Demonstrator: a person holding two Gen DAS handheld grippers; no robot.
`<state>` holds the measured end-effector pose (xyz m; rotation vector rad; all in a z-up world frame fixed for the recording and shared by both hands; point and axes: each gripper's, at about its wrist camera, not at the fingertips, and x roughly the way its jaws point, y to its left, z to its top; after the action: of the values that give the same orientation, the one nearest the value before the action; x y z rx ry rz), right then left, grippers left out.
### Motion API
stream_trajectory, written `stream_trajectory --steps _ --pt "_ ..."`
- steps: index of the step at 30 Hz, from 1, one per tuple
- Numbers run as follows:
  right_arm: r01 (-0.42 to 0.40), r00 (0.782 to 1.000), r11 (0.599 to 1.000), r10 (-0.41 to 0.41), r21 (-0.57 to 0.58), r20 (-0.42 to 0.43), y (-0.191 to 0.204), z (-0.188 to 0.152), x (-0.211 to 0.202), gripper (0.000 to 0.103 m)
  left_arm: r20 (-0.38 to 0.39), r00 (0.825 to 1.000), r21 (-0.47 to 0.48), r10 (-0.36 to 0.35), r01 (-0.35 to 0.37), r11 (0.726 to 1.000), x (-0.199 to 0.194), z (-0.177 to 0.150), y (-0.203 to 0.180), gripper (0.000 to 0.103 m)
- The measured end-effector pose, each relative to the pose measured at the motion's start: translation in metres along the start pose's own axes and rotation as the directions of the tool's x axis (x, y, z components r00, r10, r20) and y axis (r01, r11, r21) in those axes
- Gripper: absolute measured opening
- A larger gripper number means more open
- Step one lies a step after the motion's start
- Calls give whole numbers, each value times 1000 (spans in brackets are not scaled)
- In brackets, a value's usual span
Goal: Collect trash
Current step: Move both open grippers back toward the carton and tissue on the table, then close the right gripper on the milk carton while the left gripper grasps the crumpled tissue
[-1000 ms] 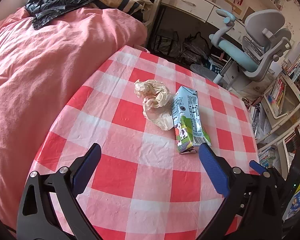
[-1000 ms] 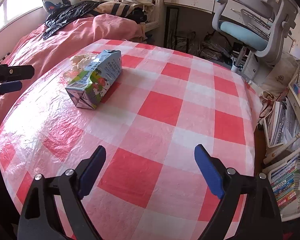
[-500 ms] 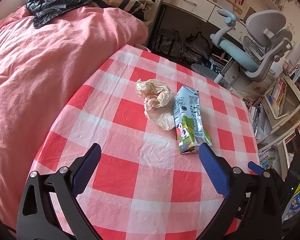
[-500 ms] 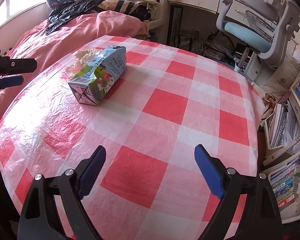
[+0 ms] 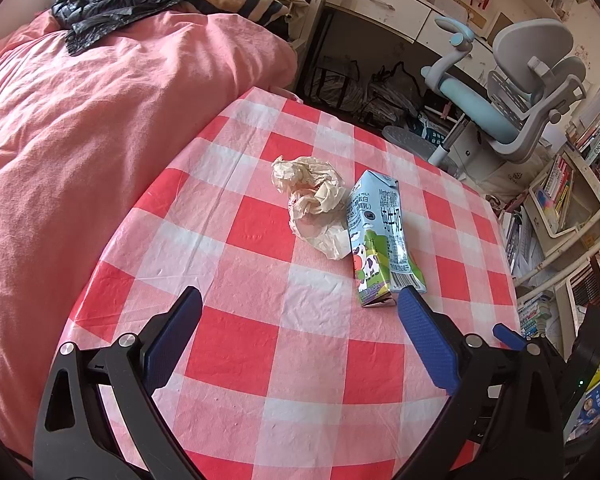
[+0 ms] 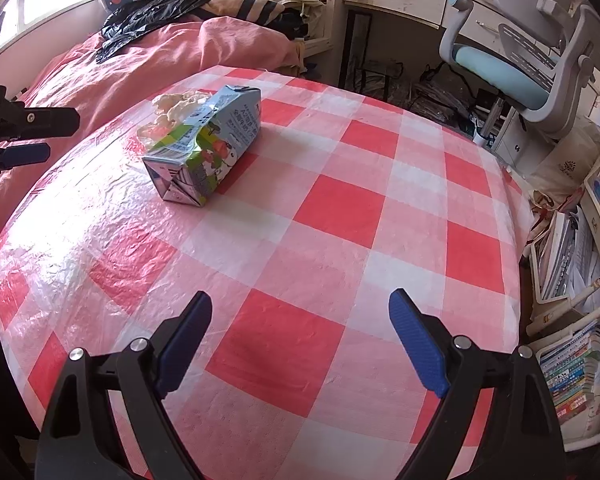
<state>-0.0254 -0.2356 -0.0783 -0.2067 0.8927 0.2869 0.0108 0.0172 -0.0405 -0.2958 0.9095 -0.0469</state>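
Observation:
A crumpled beige paper wad (image 5: 314, 210) lies on the red-and-white checked tablecloth (image 5: 244, 352), touching a squashed milk carton (image 5: 380, 240) lying on its side to its right. My left gripper (image 5: 298, 300) hovers open over the cloth, short of both, with nothing between its blue pads. In the right wrist view the carton (image 6: 208, 148) lies far left and the paper wad (image 6: 172, 106) peeks out behind it. My right gripper (image 6: 300, 304) stands open over bare cloth (image 6: 340, 208), well away from the carton. The left gripper's fingers (image 6: 24, 152) show at that view's left edge.
A bed with a pink quilt (image 5: 80, 140) borders the table on the left, with a black plastic bag (image 5: 128, 0) on top. A grey-blue desk chair (image 5: 512, 92), a white desk (image 5: 380, 4) and bookshelves (image 5: 572, 200) stand beyond and to the right.
The right wrist view has rolled slightly, so the carton sits a bit lower and nearer in it. The left view is almost unchanged. Both grippers stay open.

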Motion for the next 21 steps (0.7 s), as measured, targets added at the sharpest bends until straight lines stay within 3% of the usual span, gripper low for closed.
stream_trajectory --steps 21 --pt "-16 1000 1000 16 -21 0 8 0 1 86 5 1000 -4 -3 3 1000 0 2 6 95"
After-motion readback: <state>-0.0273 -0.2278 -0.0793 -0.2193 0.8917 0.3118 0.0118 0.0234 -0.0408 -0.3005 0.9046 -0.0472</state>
